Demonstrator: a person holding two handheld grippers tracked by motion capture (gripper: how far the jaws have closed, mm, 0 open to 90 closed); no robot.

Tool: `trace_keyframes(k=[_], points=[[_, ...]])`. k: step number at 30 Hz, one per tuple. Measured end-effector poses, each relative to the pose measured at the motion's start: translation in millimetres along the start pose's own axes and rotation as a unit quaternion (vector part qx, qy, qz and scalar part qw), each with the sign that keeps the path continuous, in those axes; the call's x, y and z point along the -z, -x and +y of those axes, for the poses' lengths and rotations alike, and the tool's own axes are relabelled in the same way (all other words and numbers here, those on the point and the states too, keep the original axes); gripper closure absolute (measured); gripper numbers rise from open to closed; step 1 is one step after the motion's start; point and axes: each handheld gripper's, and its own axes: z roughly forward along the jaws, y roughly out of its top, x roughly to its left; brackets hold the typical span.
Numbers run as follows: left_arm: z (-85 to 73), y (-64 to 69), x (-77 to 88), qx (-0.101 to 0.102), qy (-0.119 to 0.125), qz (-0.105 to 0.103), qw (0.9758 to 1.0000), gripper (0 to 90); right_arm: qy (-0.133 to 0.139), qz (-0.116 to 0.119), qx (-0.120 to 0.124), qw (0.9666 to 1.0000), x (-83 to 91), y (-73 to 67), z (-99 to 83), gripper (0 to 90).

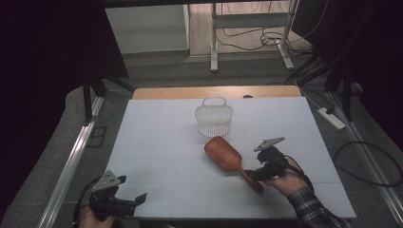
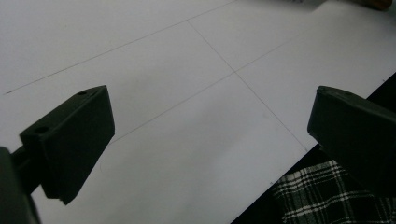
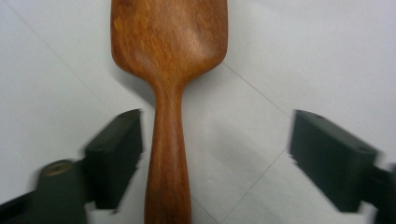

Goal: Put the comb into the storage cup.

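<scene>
A white, faintly gridded table top (image 1: 157, 142) carries everything here, with a strip of bare wood along its far edge. On it, toward the far middle, stands a white wire basket with a loop handle (image 1: 214, 118), upright. Just nearer than the basket, close to it but probably not touching, lies a reddish-brown wooden paddle brush (image 1: 230, 160), broad head toward the basket and slim handle pointing to the near right.

The right gripper (image 1: 253, 175), held by a hand in a checked sleeve (image 1: 313, 211), sits at that handle's end. In the right gripper view its 2 black jaws stand wide apart with the brush (image 3: 169, 140) handle between them; the left jaw is close beside the wood and slightly blurred, the right one well clear, so nothing is clamped.

The left gripper (image 1: 135, 202) rests at the near left corner, well apart from the brush, its 2 jaws spread wide over bare table (image 2: 187, 116) and holding nothing.
</scene>
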Motion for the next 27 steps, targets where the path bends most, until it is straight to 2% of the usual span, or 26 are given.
trace_keyframes(k=[2, 4, 8, 12, 17, 27], points=[[0.0, -0.1, 0.0, -0.001, -0.001, 0.000, 1.0000, 1.5, 0.001, 0.014, 0.002, 0.9999, -0.4, -1.3, 1.3, 12.6], [0.1, -0.1, -0.1, 0.000, -0.001, -0.001, 1.0000, 1.5, 0.001, 0.019, 0.003, 0.9998, -2.1, -4.5, 2.8, 6.4], [0.1, 0.0, -0.3, -0.001, -0.002, 0.000, 1.0000, 1.5, 0.004, 0.025, 0.005, 0.9997, -4.4, -8.8, 6.0, 0.5], [0.2, -0.3, -0.4, 0.000, -0.002, -0.001, 1.0000, 1.5, 0.004, 0.028, 0.006, 0.9996, -7.8, -11.3, 9.1, 0.0], [0.2, -0.1, -0.5, 0.000, -0.002, -0.001, 1.0000, 1.5, 0.000, 0.038, 0.023, 0.9990, -15.4, -16.0, 12.9, 0.0], [0.0, -0.2, -0.2, -0.001, -0.003, -0.001, 1.0000, 1.5, -0.011, 0.026, 0.026, 0.9993, -23.2, -19.7, 15.8, 0.0]])
